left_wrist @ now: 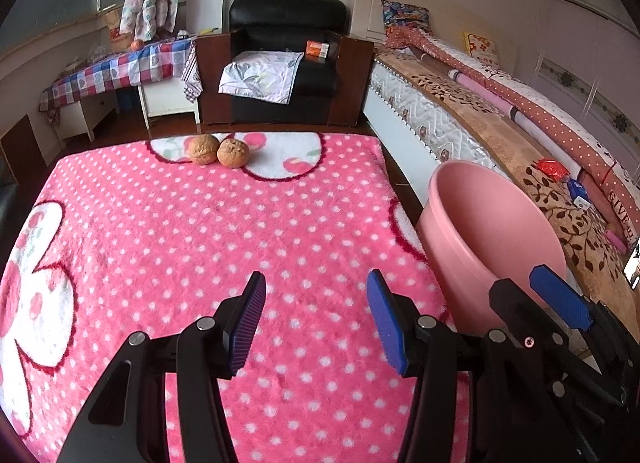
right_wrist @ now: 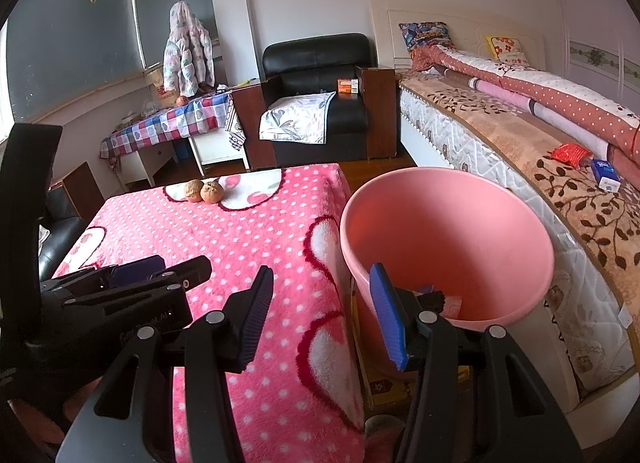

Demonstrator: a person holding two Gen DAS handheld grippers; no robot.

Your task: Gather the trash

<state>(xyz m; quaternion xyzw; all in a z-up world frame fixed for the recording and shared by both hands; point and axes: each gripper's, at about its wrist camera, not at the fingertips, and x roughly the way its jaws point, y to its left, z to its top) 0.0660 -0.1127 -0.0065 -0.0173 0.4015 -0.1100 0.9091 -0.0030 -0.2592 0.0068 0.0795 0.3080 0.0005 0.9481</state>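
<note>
Walnuts (left_wrist: 219, 150) far beyond wide-parted, empty jaws of left gripper (left_wrist: 316, 319) and right gripper (right_wrist: 320, 313).

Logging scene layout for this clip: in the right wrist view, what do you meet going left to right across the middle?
Left gripper → two brown wrinkled fruits on the pink polka-dot blanket → pink bin → bed with the red packet and blue box.

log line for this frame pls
left tool: open, empty, over pink blanket | right tool: open, empty, at pink bin rim | two brown balls: far blanket edge, untouched
</note>
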